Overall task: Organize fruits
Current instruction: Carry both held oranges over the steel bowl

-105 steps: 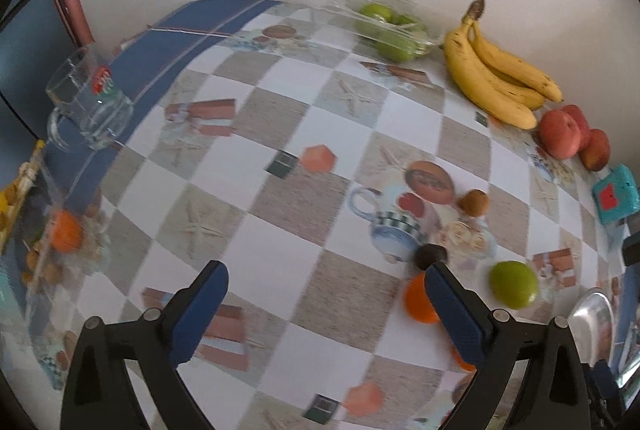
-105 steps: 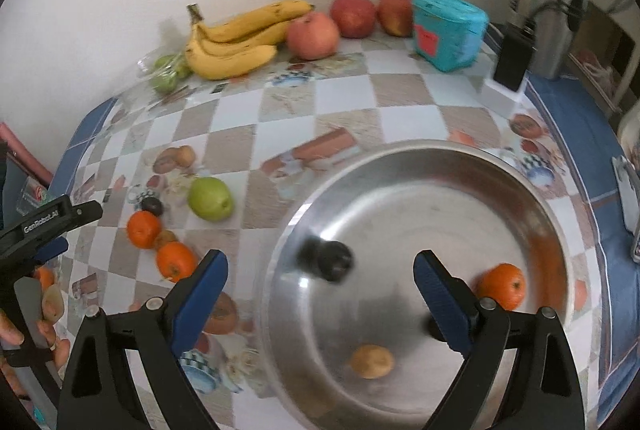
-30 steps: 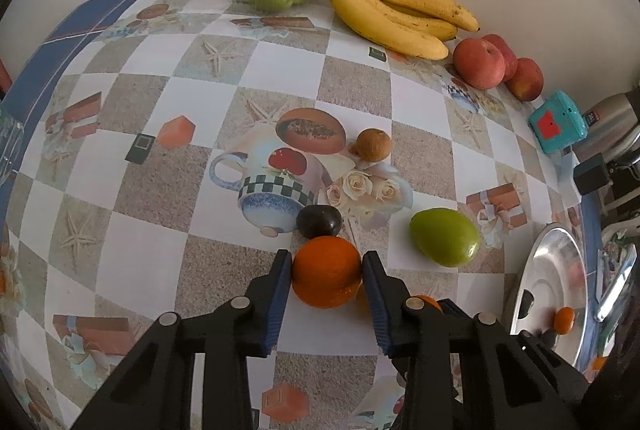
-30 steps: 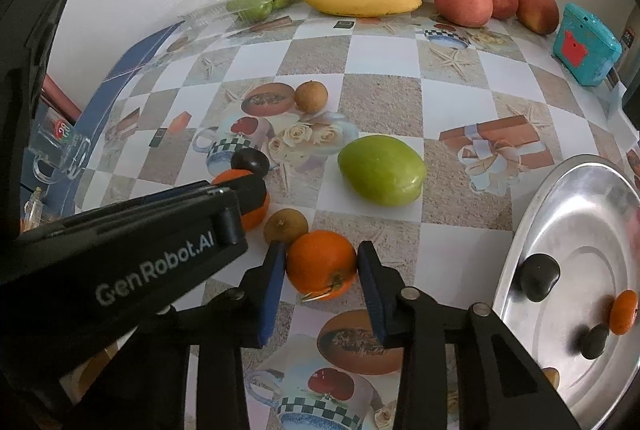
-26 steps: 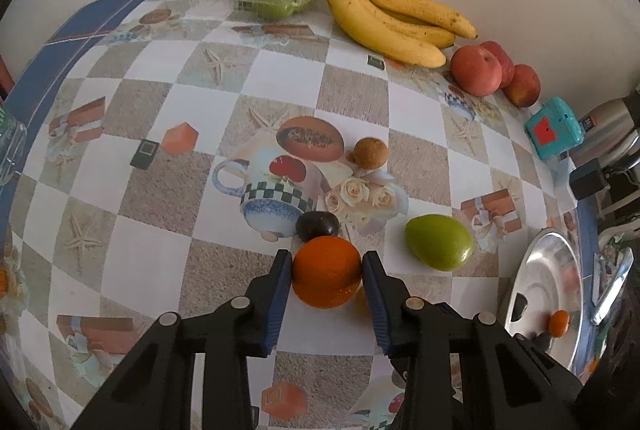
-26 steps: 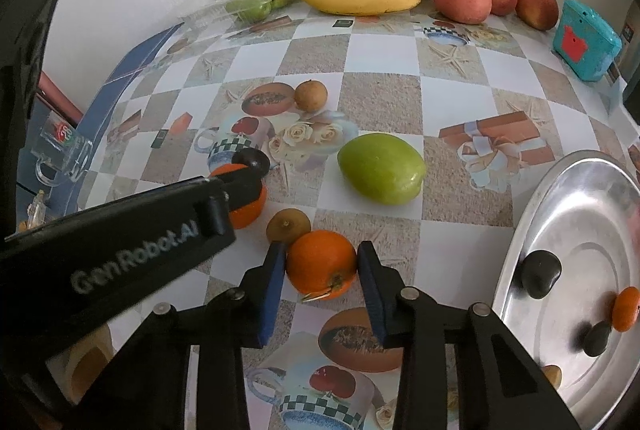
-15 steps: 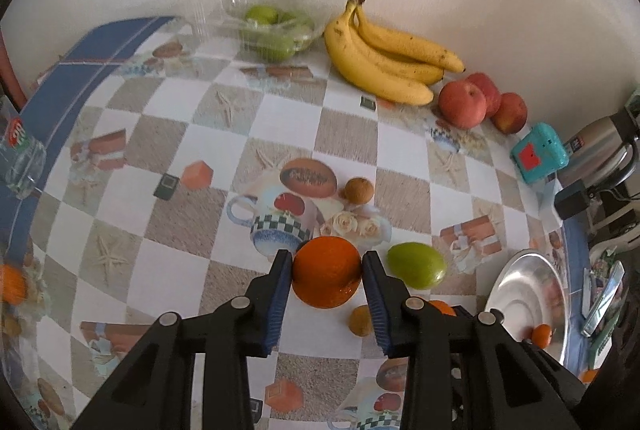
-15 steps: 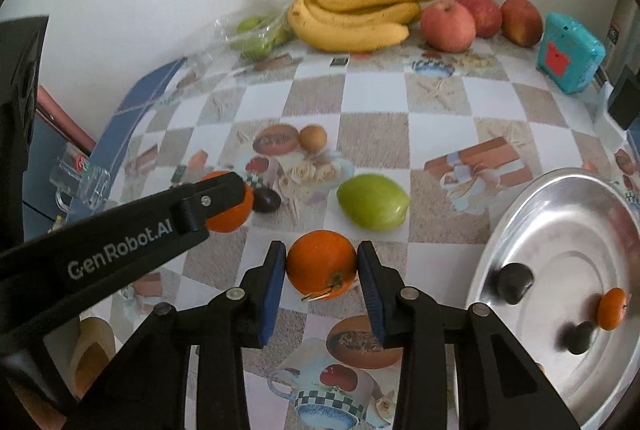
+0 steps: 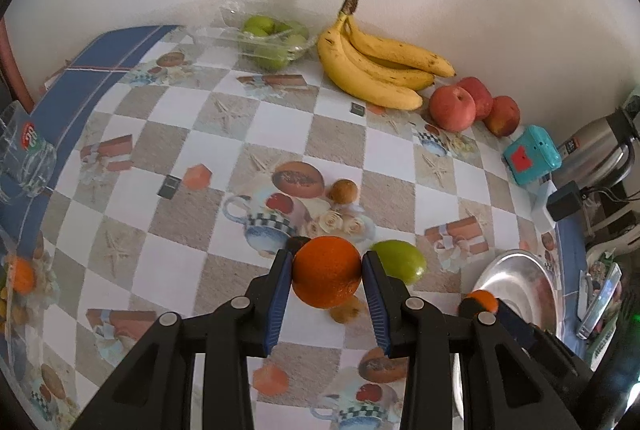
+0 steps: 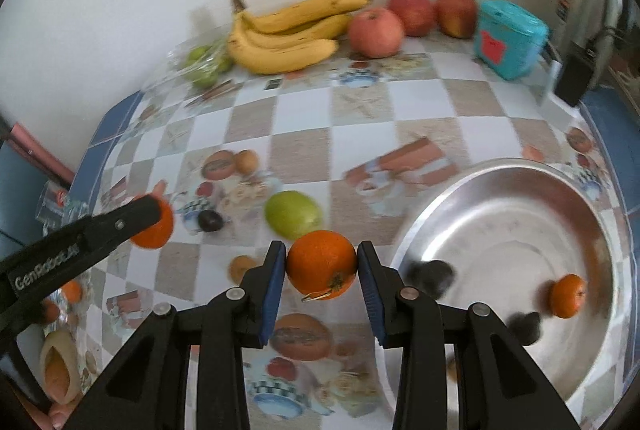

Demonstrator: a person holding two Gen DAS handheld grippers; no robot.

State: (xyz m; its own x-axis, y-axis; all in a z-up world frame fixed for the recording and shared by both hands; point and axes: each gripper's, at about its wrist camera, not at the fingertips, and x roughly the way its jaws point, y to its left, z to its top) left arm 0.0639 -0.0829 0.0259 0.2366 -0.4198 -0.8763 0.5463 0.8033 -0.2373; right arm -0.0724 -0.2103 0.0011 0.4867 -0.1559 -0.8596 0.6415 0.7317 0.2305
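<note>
The left tool (image 9: 327, 276) pinches an orange (image 9: 326, 272) between its blue pads, angled steeply down above the counter (image 9: 260, 122). The right tool (image 10: 322, 264) clamps a second orange (image 10: 321, 264) likewise, above the counter.

A table (image 9: 336, 134) is covered by a checked cloth printed with cups and gifts. Against the wall are laid a clear tray of green fruit (image 9: 272, 38), a bunch of bananas (image 9: 376, 70), three apples (image 9: 452, 104) and a teal box (image 9: 530, 154). A green mango (image 10: 294, 212), a dark plum (image 10: 211, 220) and two small brown fruits (image 9: 343, 190) are seen mid-table. A steel dish (image 10: 520, 190) is set at the right edge.
</note>
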